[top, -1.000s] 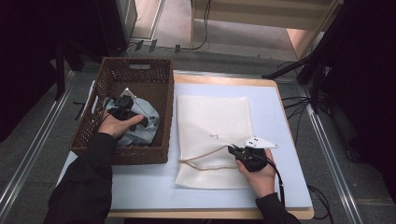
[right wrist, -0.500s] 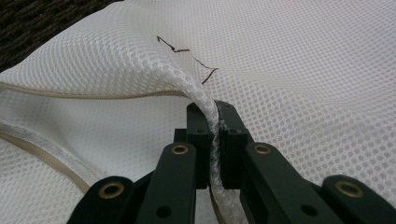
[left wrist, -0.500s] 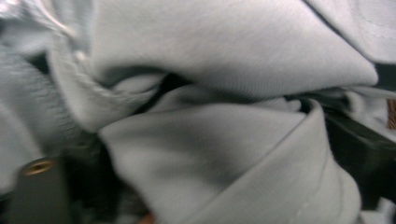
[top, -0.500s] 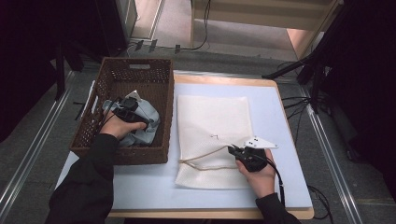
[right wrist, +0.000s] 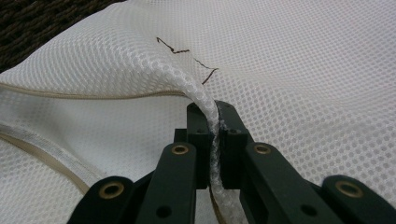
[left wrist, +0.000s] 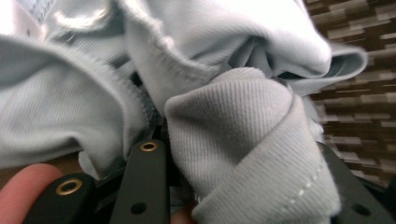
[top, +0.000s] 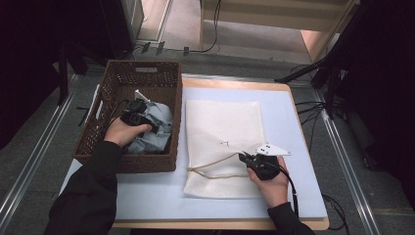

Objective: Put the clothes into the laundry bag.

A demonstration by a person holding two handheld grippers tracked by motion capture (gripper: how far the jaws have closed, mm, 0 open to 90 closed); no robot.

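Wicker basket (top: 145, 68) sits on the left of my table, touching the blue mat (top: 293, 127). The table's wooden edge (top: 235, 83) shows at the far side. Cables (top: 313, 105) on the floor to the right, near a black stand (top: 337, 58). Metal rail (top: 39, 147) on the left.

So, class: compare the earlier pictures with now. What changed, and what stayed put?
The left gripper, in the basket, has just been closing its jaws on a fold of the grey cloth. The right gripper stayed put, pinching the mesh bag, which lies as before.
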